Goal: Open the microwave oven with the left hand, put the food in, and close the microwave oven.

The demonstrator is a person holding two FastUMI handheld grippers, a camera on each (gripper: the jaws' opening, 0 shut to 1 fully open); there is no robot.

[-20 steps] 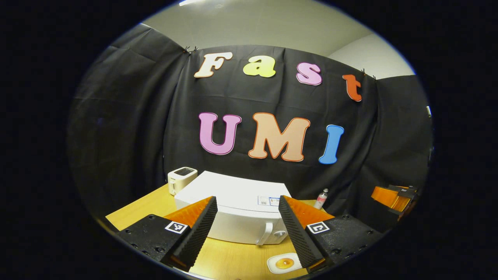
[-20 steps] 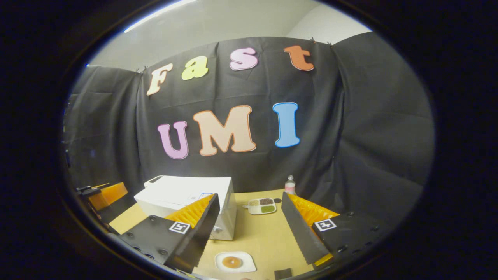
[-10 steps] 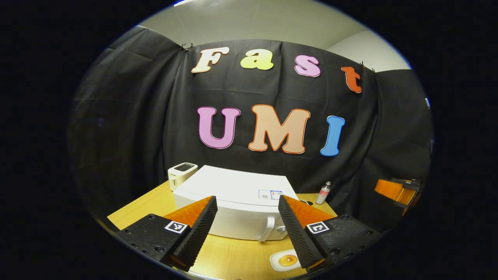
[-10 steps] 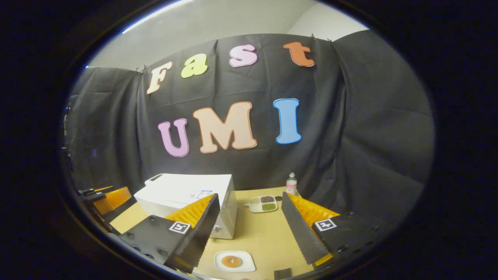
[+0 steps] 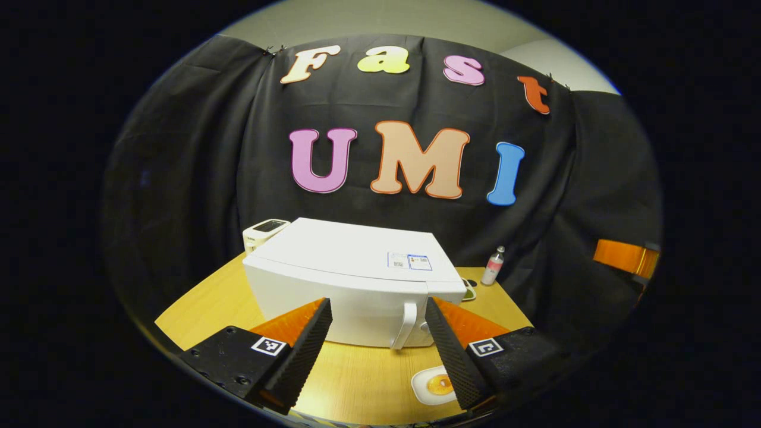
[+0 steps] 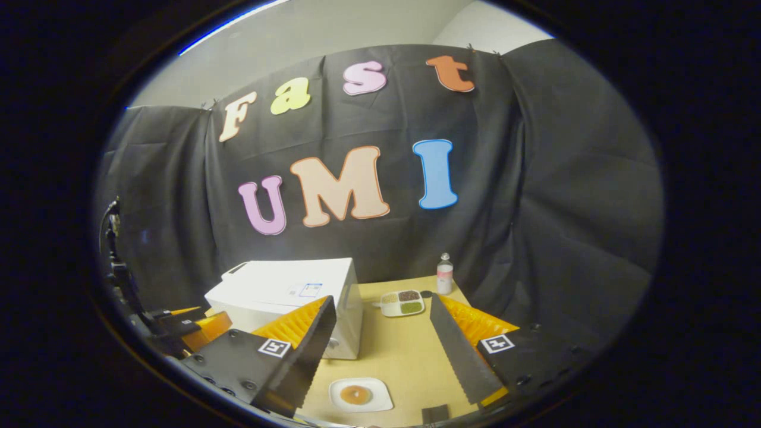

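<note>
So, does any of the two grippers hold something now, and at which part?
Nothing is held. The left gripper is open before the white microwave oven; the right gripper is open above the wooden table.

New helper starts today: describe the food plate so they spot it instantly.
Find the white microwave on the wooden table. In front of its handle lies a small white plate holding one round orange-brown piece; the tray farther back has several compartments.

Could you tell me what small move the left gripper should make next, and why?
Probably ease the left gripper forward and a little right onto the microwave's door handle. Its fingers are open with nothing between them, the microwave door looks shut, and the food plate sits on the table in front.
</note>
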